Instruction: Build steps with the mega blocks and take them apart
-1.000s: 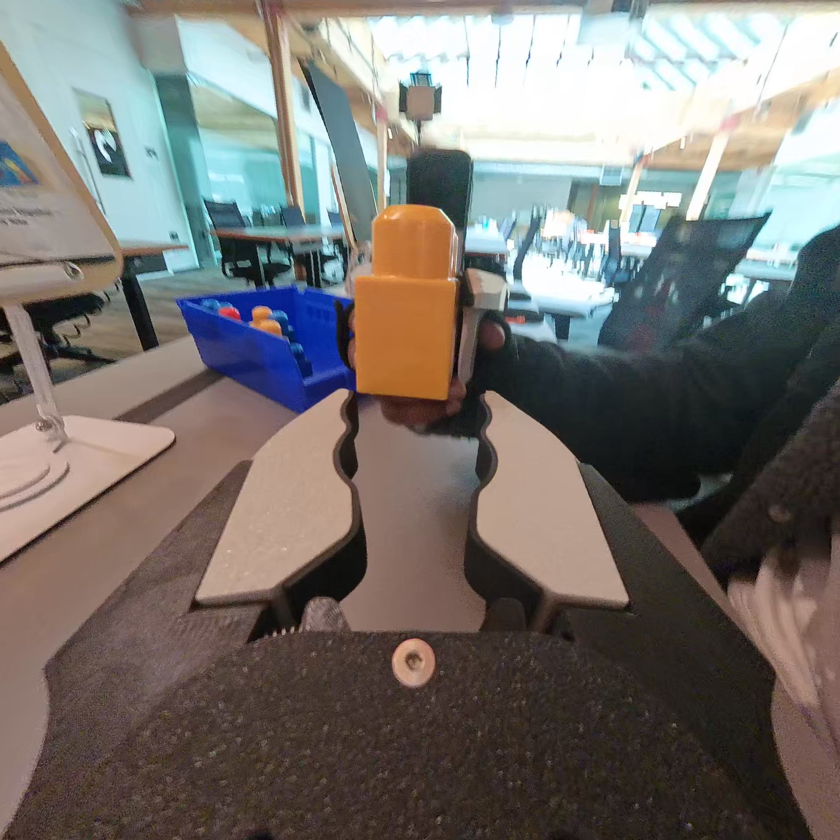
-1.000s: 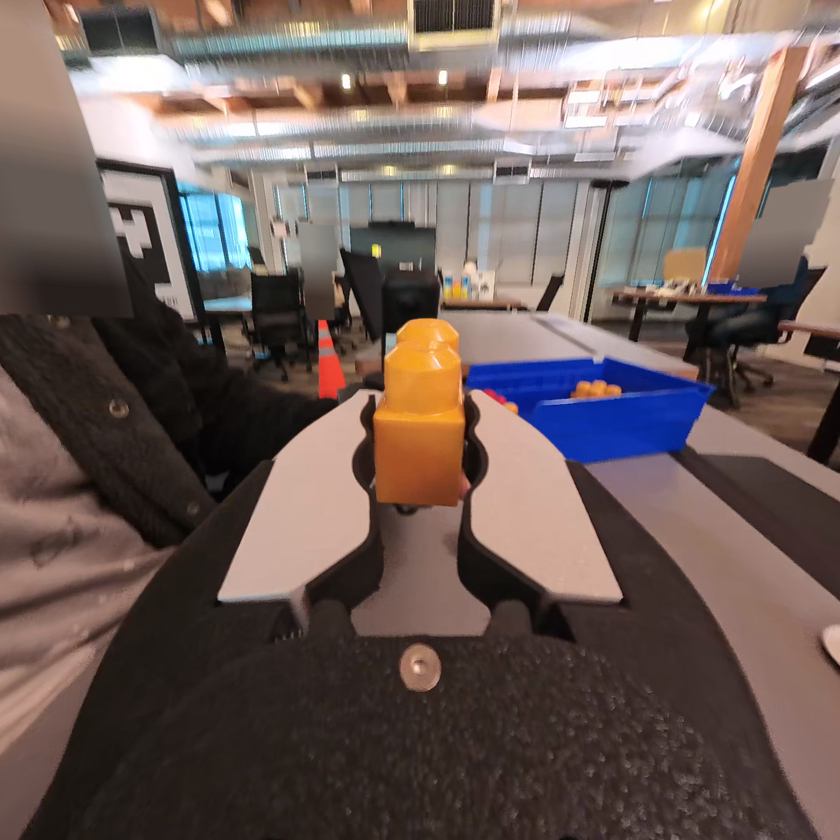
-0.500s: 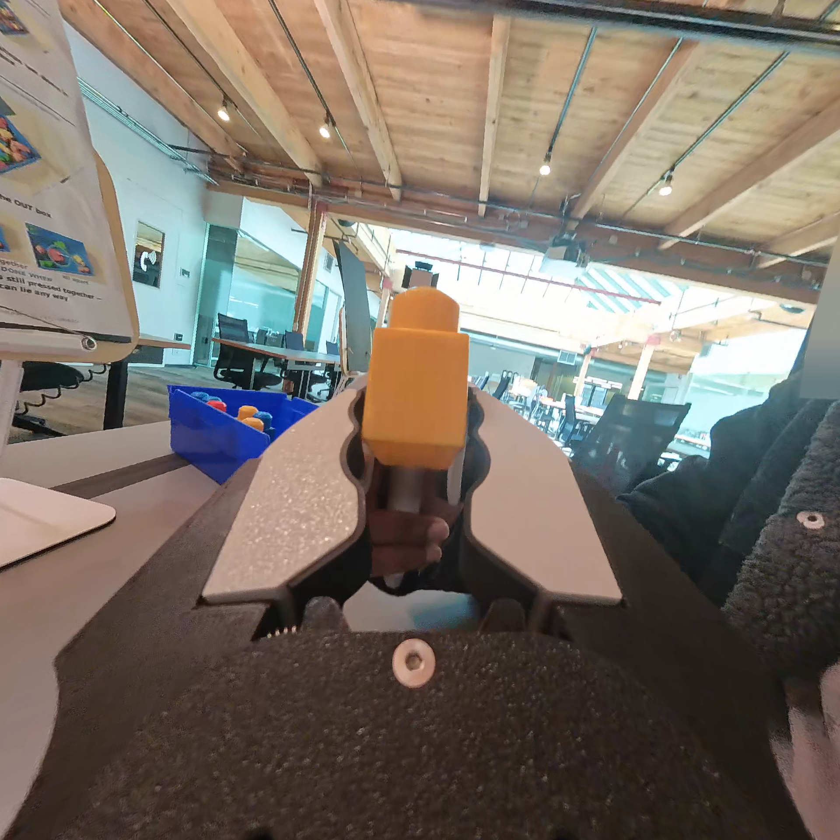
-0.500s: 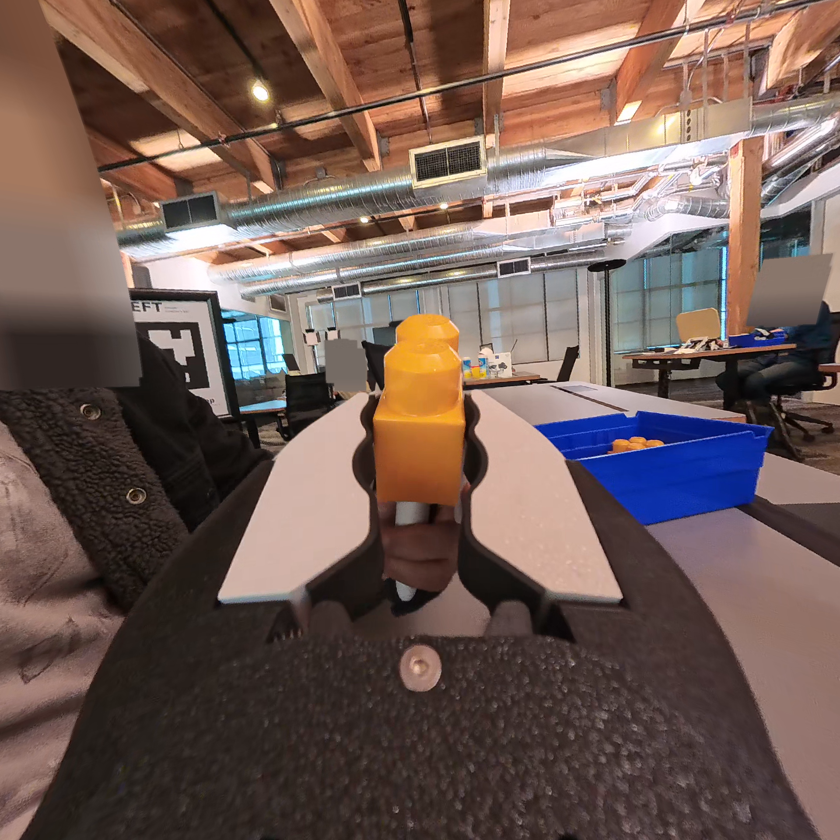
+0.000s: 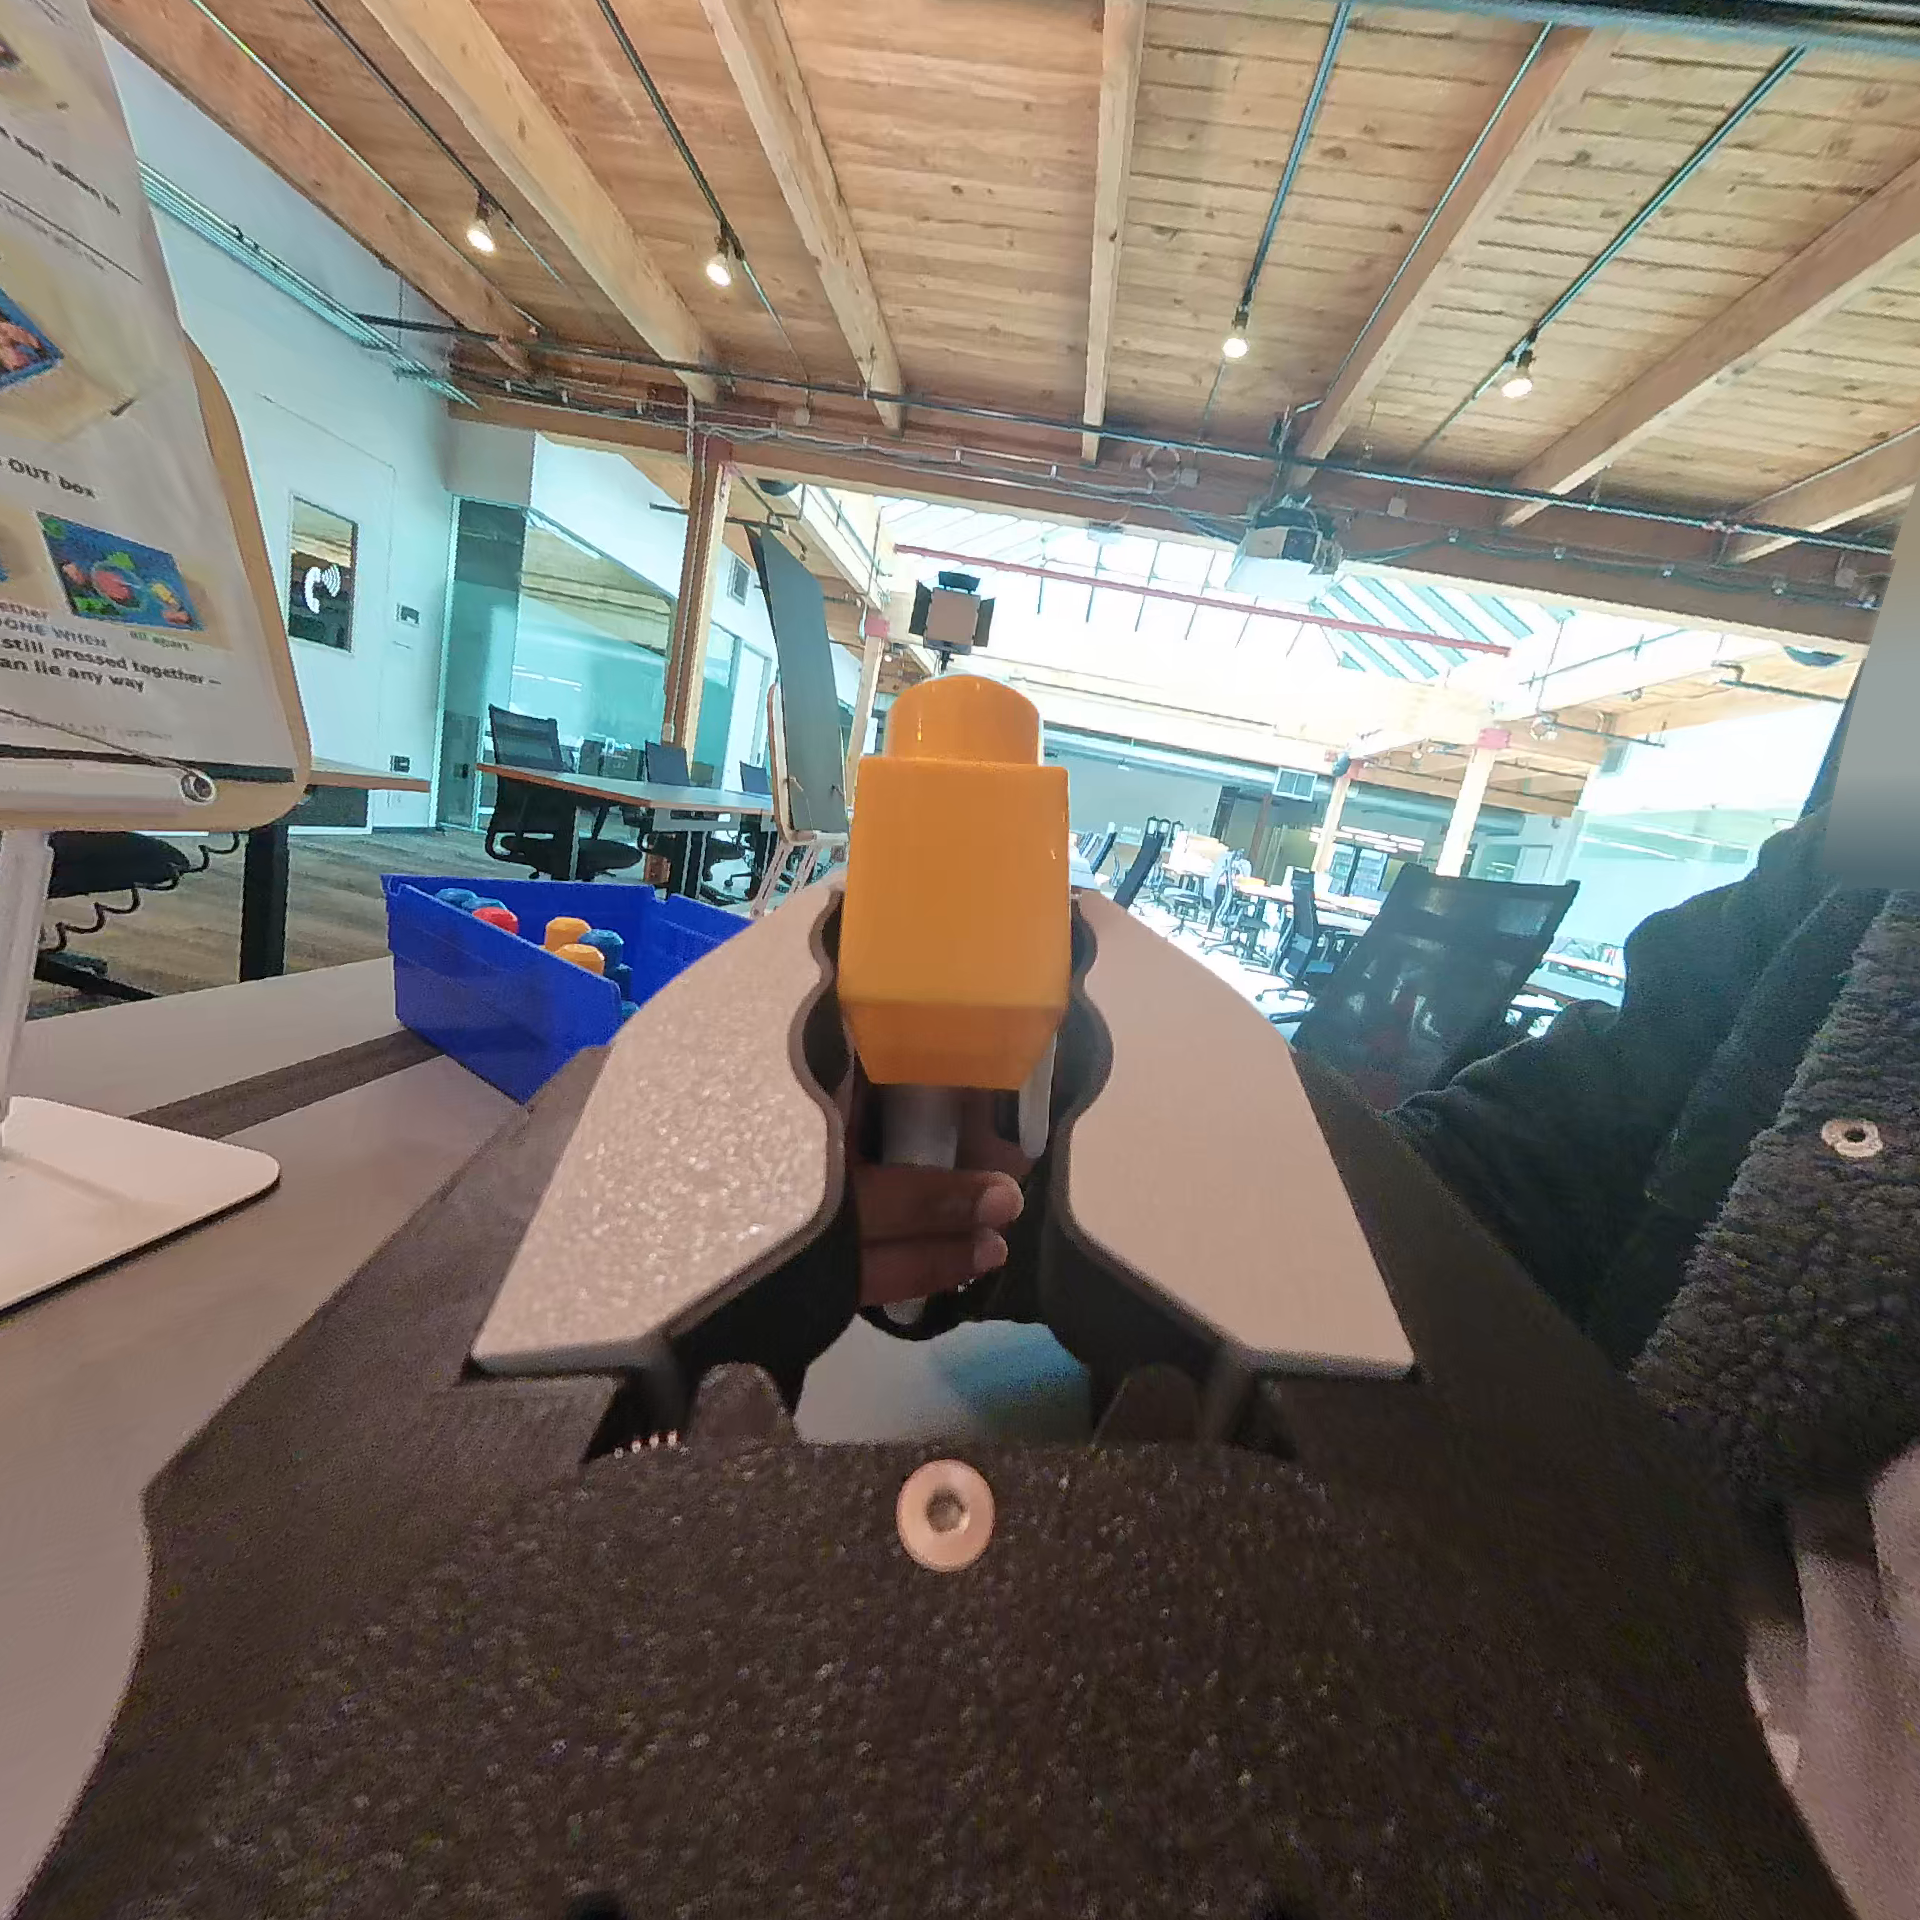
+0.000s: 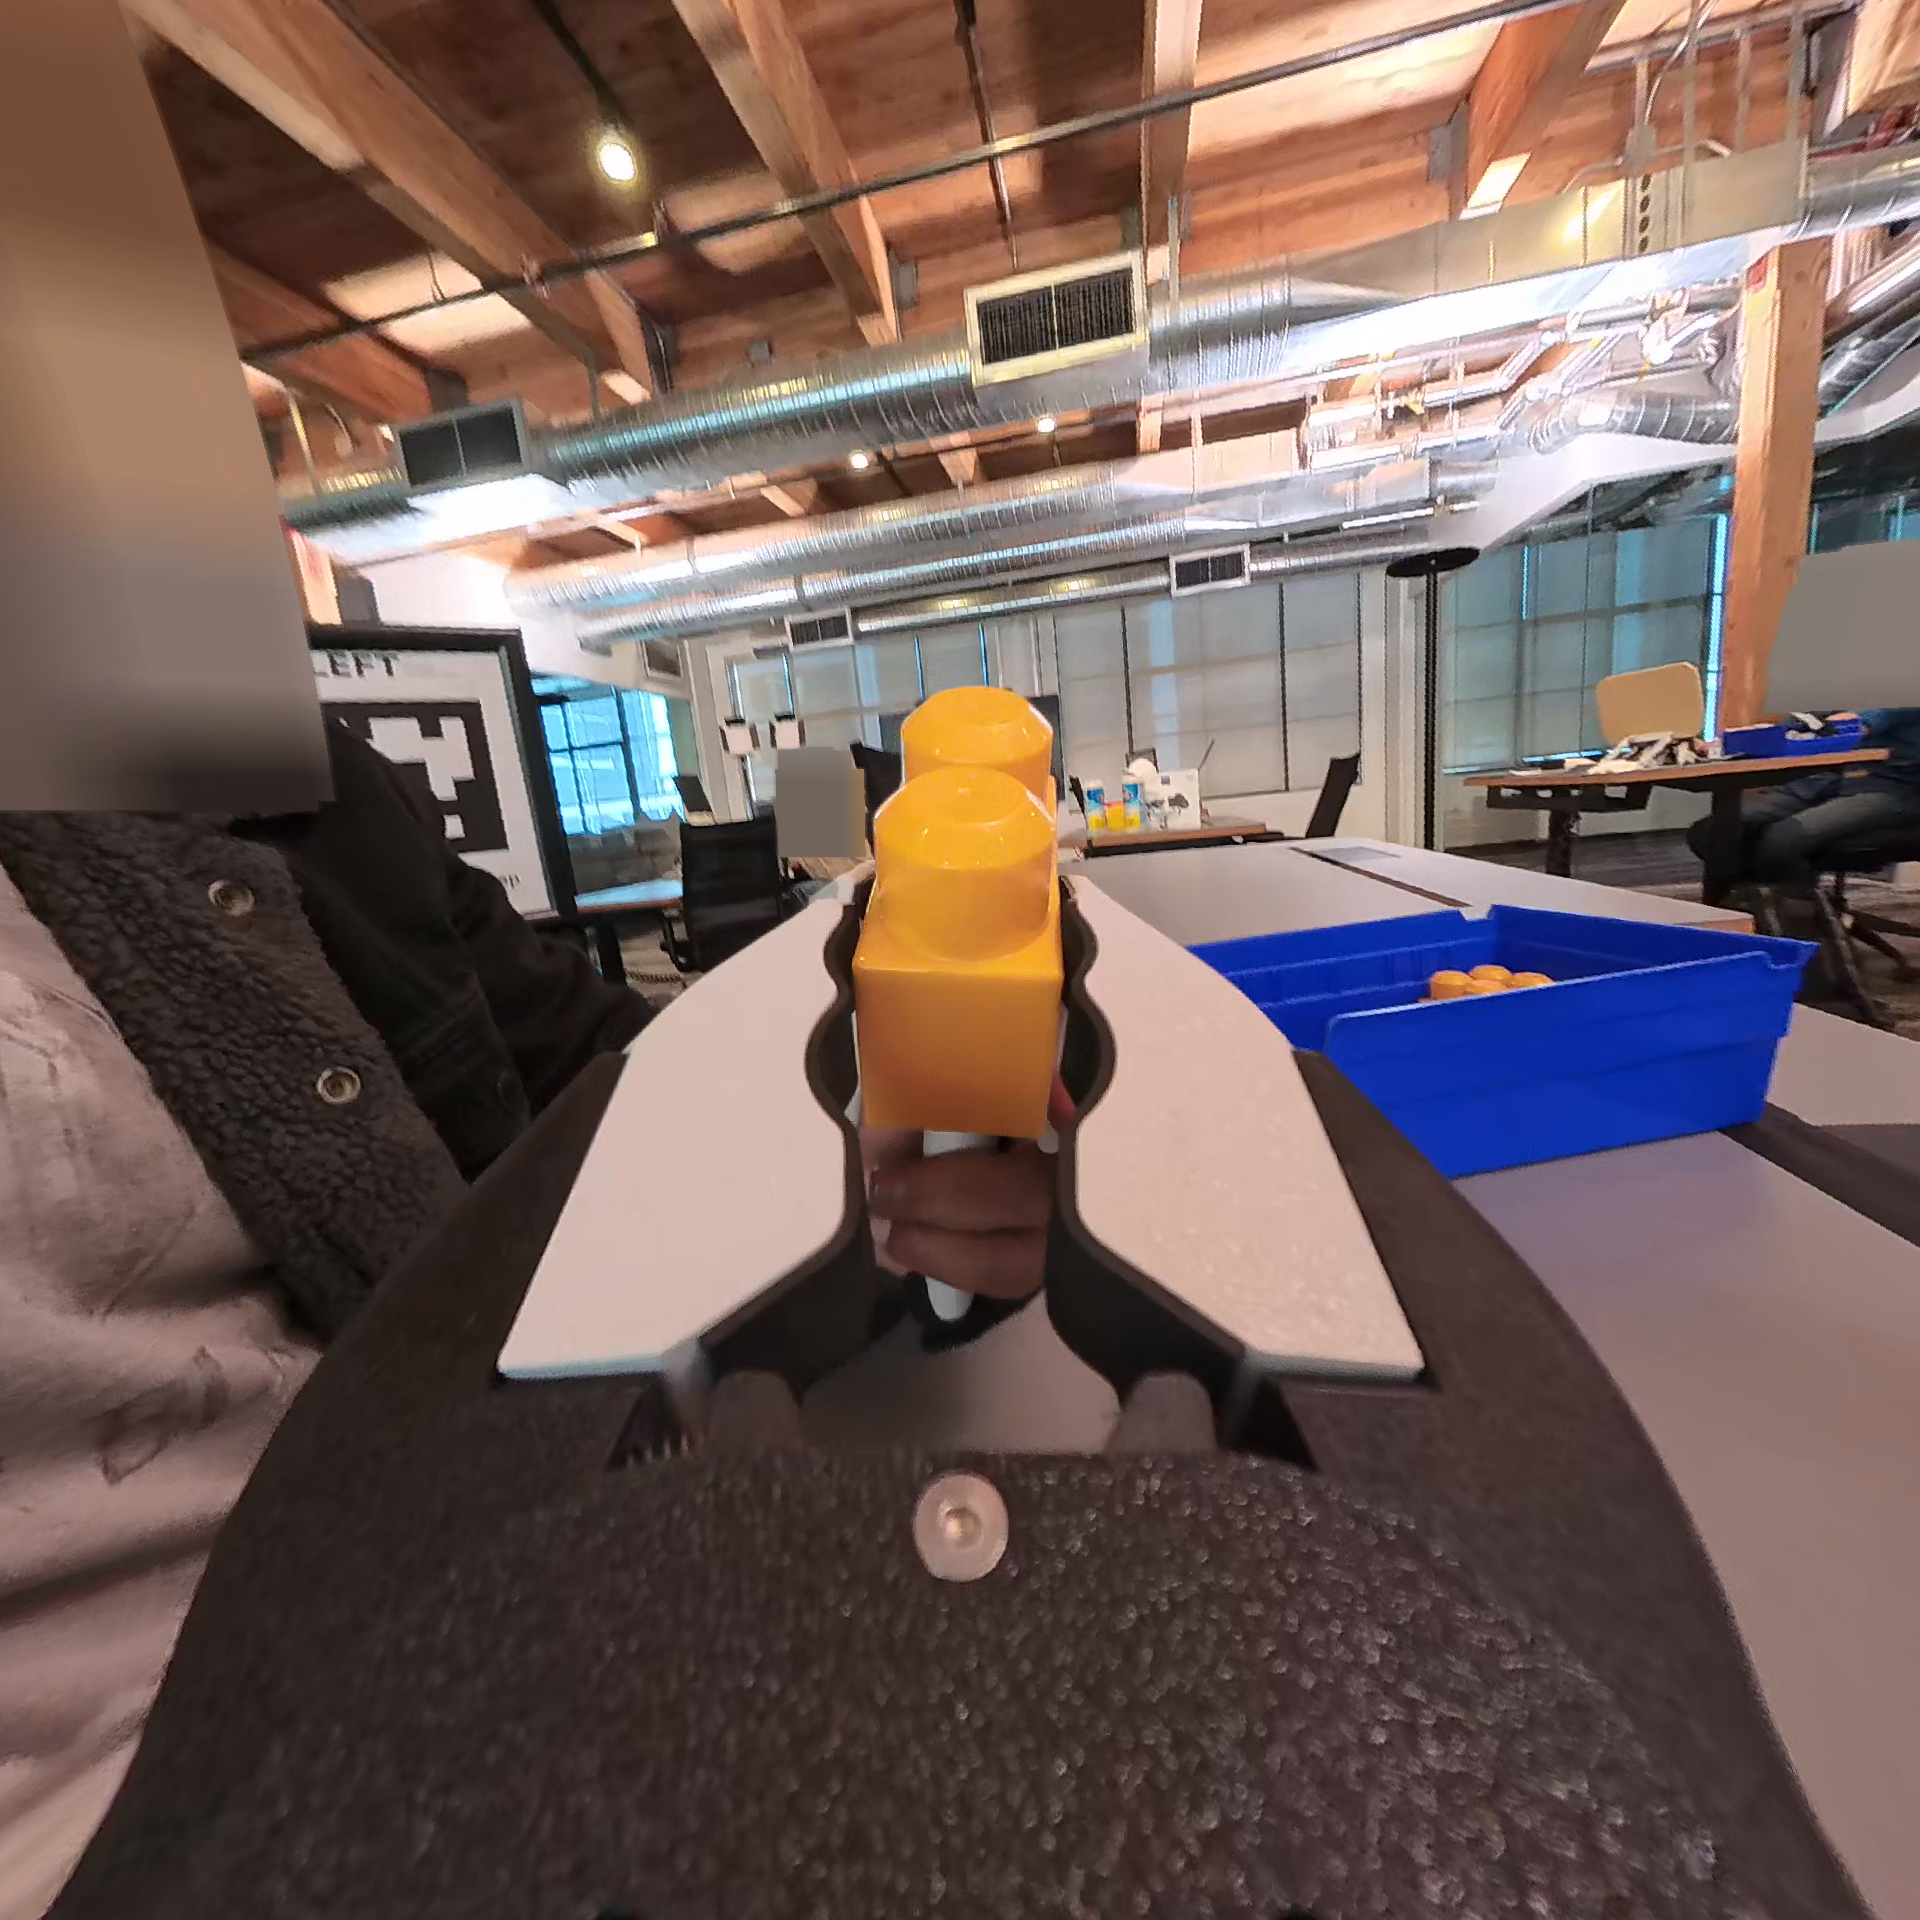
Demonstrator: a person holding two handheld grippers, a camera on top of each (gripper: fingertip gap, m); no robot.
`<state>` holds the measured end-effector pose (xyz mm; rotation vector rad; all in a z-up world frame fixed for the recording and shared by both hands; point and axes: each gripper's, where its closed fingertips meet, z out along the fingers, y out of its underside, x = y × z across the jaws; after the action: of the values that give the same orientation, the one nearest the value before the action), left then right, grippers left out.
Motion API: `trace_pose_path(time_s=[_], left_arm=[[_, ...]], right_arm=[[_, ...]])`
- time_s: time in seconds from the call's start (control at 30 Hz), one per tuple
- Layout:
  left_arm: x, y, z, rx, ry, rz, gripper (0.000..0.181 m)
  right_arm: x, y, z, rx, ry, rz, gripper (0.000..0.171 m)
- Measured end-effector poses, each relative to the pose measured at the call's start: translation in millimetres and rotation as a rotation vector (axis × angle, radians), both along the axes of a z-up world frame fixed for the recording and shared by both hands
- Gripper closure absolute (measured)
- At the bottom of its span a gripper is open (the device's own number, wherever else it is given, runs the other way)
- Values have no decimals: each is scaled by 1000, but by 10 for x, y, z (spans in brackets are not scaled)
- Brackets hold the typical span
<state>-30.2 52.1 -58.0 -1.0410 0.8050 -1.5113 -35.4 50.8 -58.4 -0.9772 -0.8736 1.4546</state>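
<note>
An orange mega block with two studs (image 6: 956, 1039) is held up in the air between both grippers, which face each other. In the left wrist view the block (image 5: 956, 935) shows end-on with one stud up. My left gripper (image 5: 956, 904) is shut on its sides. My right gripper (image 6: 961, 894) is shut on its sides from the opposite end. Below the block in each view, a hand (image 5: 935, 1236) (image 6: 956, 1216) holds the other gripper's handle.
A blue bin (image 5: 488, 987) with several coloured blocks stands on the grey table (image 5: 156, 1351) at left, beside a white sign stand (image 5: 104, 1174). A blue bin (image 6: 1558, 1060) with orange blocks (image 6: 1486, 979) is at right. The person's dark fleece jacket (image 6: 260, 1039) is close. Both grippers' tips are close together, under 4 cm apart.
My left gripper has moved up to the orange block and shut on it. Both grippers have lifted and tilted up, so the ceiling now fills the upper views.
</note>
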Motion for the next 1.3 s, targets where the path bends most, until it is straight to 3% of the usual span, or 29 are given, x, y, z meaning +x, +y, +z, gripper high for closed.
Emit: trace_pose_path(time_s=[0.47,0.63,0.83,1.03,1.3], left_arm=[[-72,69,-1,15,48,16,142],[-295,222,70,104,108,106,142],[-641,642,-4,145,231,306,143],[-961,1079,-209,147,380,535,142],[-1152,1395,-528,129,530,687,143]], right_arm=[[11,76,-27,-55,-32,-15,135],[134,226,-79,-87,-94,-73,132],[-8,469,-610,-56,-463,-243,132],[-486,510,-1247,7,-864,-271,128],[-959,656,-1513,115,-1219,-222,124]])
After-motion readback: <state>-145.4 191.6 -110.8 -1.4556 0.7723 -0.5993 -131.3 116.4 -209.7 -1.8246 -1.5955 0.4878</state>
